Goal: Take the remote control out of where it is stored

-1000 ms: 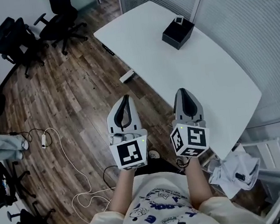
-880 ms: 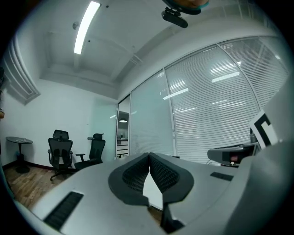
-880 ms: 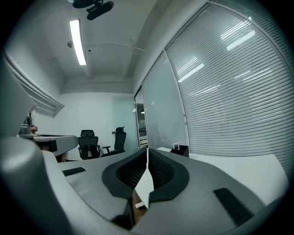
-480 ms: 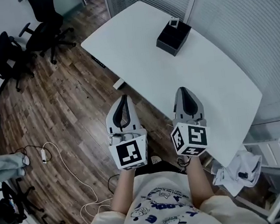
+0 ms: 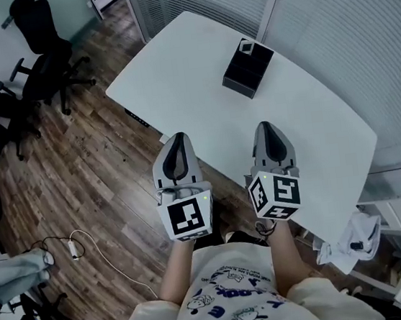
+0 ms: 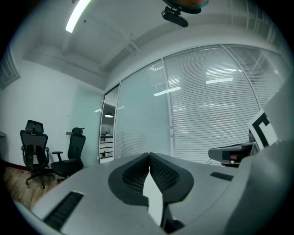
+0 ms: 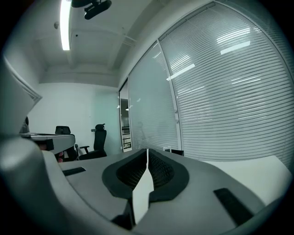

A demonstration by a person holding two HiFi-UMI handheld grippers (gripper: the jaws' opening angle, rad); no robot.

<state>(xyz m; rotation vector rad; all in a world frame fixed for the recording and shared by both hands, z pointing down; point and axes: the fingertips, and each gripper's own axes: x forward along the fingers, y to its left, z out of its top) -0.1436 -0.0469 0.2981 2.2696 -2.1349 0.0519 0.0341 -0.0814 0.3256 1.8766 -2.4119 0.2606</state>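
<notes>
Grey jaws closed on nothing; we hold our left gripper point(image 5: 177, 140) and right gripper point(image 5: 267, 127) side by side at the white table's point(image 5: 318, 116) near edge; well beyond, the small pale remote control point(image 5: 245, 46) stands in a black box point(image 5: 246, 74).

Inspector A: Any legible text, numbers or brand names on record?
Inspector B: None. The white cotton T-shirt point(image 5: 232, 297) bears blue printed lettering and drawings, too small and creased to read
Inspector A: Signs or labels?
Inspector B: Black square code patterns only, no characters: one on the white cube point(image 5: 188, 219) of the left gripper point(image 5: 177, 140), others on the white cube point(image 5: 276, 195) of the right gripper point(image 5: 267, 127)
</notes>
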